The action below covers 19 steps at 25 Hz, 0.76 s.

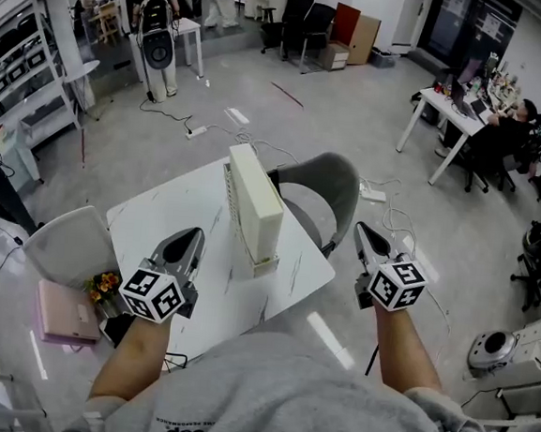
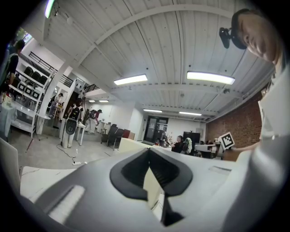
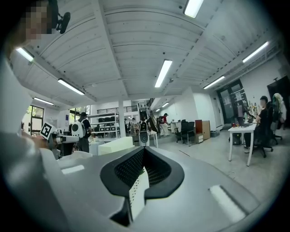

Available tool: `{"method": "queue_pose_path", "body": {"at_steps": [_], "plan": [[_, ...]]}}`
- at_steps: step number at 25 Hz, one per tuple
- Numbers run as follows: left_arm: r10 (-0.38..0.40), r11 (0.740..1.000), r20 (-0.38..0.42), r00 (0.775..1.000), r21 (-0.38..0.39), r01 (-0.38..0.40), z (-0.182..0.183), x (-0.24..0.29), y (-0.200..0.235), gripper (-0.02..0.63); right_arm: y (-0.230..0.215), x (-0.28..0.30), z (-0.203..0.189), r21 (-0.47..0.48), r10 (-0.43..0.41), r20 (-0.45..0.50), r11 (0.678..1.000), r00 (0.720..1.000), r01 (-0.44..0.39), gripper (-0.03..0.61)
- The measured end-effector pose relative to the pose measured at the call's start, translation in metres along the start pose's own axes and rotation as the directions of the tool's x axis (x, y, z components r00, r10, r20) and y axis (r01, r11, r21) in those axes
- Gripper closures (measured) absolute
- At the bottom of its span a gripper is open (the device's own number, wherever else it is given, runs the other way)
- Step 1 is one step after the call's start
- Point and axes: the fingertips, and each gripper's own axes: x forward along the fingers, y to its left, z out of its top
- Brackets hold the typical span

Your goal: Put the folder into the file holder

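Nearest the lens in the head view is the wearer's grey shirt, with both forearms reaching forward from it. The left hand-held gripper (image 1: 193, 237) hangs over the near part of the white table (image 1: 158, 215) with its jaws drawn together to a point. The right hand-held gripper (image 1: 362, 231) is out past the table's right edge, above the floor, and is also closed on nothing. Between them and a little ahead, the cream folder (image 1: 257, 205) stands on its long edge. Its long axis runs straight away from me, and the left hand-held gripper is the nearer of the two. I judge that it already sits in the file holder (image 1: 266, 263). All I can make out of the holder is a low lip at the near end and a ridged white side on the left, so I cannot be sure. A grey chair (image 1: 324, 192) stands behind the table. In the left gripper view, the left hand-held gripper (image 2: 148, 150) has its dark pads meeting at the tips and grips nothing. The folder (image 2: 129, 144) shows just beyond, slightly to the left. In the right gripper view, the right hand-held gripper (image 3: 144, 148) is shut tip to tip. The folder (image 3: 115, 146) lies off to its left, so any reach for it means swinging that way.
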Motion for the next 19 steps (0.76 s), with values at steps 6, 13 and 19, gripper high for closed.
{"method": "queue_pose_path", "body": {"at_steps": [6,13,19], "plan": [[-0.002,1.0,-0.004,1.0,-0.001,0.002,-0.0034,-0.0023,-0.0001,0.554,0.0011,-0.001,-0.003,-0.013,0.0,-0.011,1.0,1.0,0.0,0.577],[-0.009,1.0,-0.007,1.0,-0.001,0.009,-0.0046,0.0008,-0.0031,0.554,0.002,0.0003,-0.0056,-0.032,0.012,-0.027,0.999,1.0,-0.013,0.577],[-0.011,1.0,-0.007,1.0,-0.002,0.011,-0.0053,0.0004,-0.0043,0.555,0.0011,-0.0005,-0.0047,-0.039,0.014,-0.029,0.999,0.999,-0.015,0.577]]}}
